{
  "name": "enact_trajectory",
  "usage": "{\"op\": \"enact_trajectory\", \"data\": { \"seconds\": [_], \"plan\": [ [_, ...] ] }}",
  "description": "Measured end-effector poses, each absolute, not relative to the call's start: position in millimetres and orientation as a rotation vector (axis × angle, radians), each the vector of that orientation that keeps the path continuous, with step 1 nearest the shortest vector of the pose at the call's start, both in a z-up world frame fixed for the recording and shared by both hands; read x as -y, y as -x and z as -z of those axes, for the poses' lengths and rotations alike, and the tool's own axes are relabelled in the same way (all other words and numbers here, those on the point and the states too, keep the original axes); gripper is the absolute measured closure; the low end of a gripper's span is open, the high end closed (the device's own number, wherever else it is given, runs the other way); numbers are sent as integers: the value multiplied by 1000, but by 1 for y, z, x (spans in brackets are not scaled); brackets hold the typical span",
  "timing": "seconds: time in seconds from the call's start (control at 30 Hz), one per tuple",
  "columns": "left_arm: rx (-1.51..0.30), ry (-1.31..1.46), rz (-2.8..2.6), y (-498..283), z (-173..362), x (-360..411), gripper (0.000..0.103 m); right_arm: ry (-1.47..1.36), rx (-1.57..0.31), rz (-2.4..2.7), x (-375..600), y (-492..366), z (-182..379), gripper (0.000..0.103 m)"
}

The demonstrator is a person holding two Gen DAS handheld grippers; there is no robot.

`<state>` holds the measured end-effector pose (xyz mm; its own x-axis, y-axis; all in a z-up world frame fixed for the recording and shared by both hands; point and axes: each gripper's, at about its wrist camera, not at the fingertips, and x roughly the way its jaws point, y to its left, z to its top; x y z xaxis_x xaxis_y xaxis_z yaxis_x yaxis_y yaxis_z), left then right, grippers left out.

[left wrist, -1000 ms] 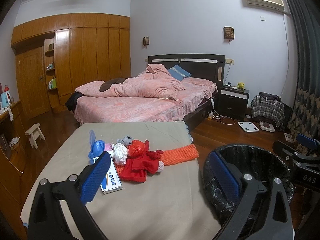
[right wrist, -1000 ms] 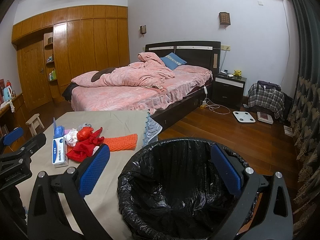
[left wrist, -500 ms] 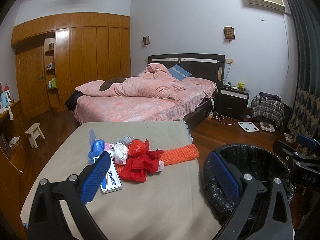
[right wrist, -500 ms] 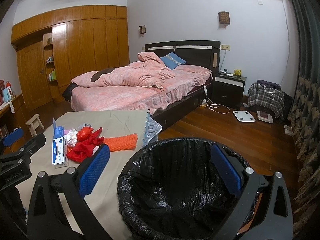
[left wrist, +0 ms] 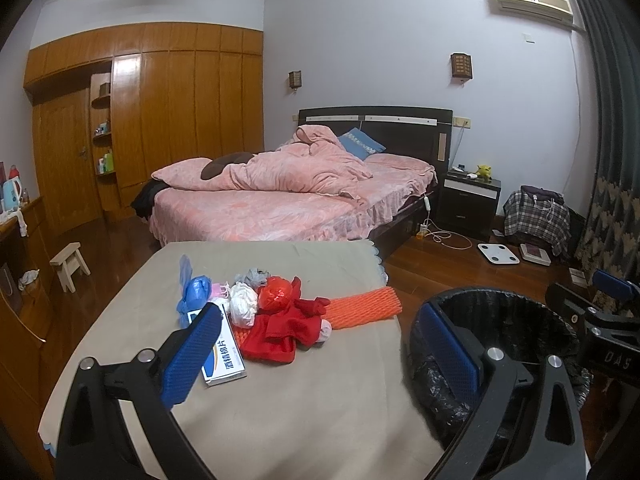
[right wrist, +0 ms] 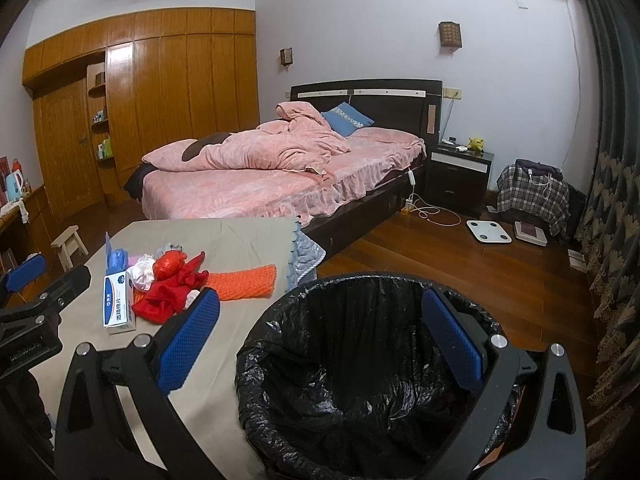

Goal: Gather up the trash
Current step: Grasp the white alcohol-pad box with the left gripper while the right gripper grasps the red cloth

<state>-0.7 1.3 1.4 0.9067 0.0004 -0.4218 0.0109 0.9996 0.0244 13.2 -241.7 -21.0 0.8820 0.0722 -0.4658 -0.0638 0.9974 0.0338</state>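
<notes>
A: Surface — trash pile heaped mid-way, white box at its near edge.
B: Black-lined bin just beside the surface. Left tongs, right tongs — both spread wide, empty.

trash pile: red, white, blue, orange scraps, heaped, left of bin | bin: black-lined, open, empty, upright

A home bedroom: far side, a double bed with rumpled pink bedding; right of it a dark nightstand; left, a wall-length wooden wardrobe; high right, a wall air conditioner.
</notes>
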Motion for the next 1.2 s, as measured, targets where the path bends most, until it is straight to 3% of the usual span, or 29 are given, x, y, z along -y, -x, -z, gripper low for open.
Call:
{"op": "enact_trajectory", "data": {
  "seconds": [0.43,1.2],
  "plan": [
    [-443,-25,-61,-13,22,-36,6,7,-489,-106,206,-37,37,5],
    [-636,22,-266,-97,110,-120,11,32,-539,-229,123,-114,87,5]
  ]
}}
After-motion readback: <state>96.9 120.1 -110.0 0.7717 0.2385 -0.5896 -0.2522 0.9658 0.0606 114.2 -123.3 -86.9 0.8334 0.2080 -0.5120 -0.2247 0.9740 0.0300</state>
